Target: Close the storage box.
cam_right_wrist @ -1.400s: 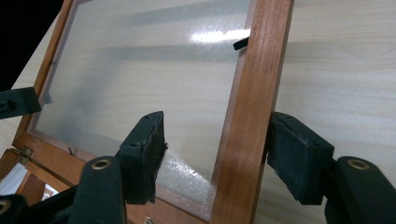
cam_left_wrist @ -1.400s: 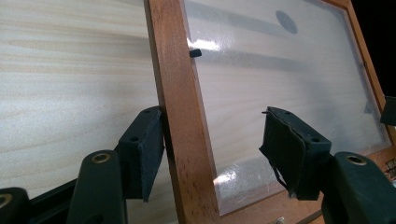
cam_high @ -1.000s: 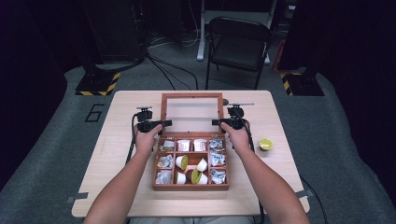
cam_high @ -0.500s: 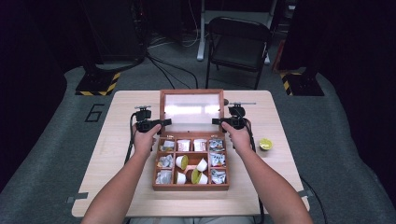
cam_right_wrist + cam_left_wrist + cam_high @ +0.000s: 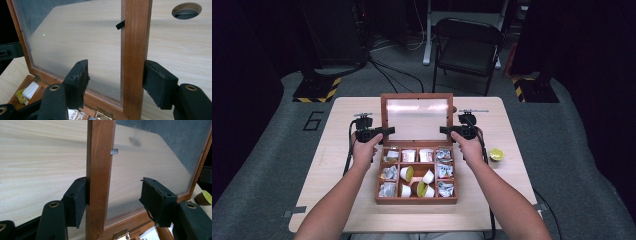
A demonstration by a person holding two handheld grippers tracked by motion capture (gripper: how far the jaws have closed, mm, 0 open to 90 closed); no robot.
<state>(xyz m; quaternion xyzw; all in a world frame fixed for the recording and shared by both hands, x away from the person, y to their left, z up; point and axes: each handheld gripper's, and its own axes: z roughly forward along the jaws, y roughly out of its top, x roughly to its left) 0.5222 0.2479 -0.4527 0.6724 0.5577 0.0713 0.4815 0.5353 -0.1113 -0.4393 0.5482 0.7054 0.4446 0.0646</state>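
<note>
Wooden lid [image 5: 416, 96] raised further, hand-held grippers unmoved

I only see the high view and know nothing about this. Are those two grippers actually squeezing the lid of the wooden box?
Observer: Not the left gripper. One jaw touches the outer edge of the lid frame; the other stands apart, in front of the glass.
Operator: And the right one?
Observer: The right gripper is the same: its inner jaw stands off the lid frame, in front of the glass.
Operator: How is that frame attached?
Observer: By a brass hinge at its foot.
</note>
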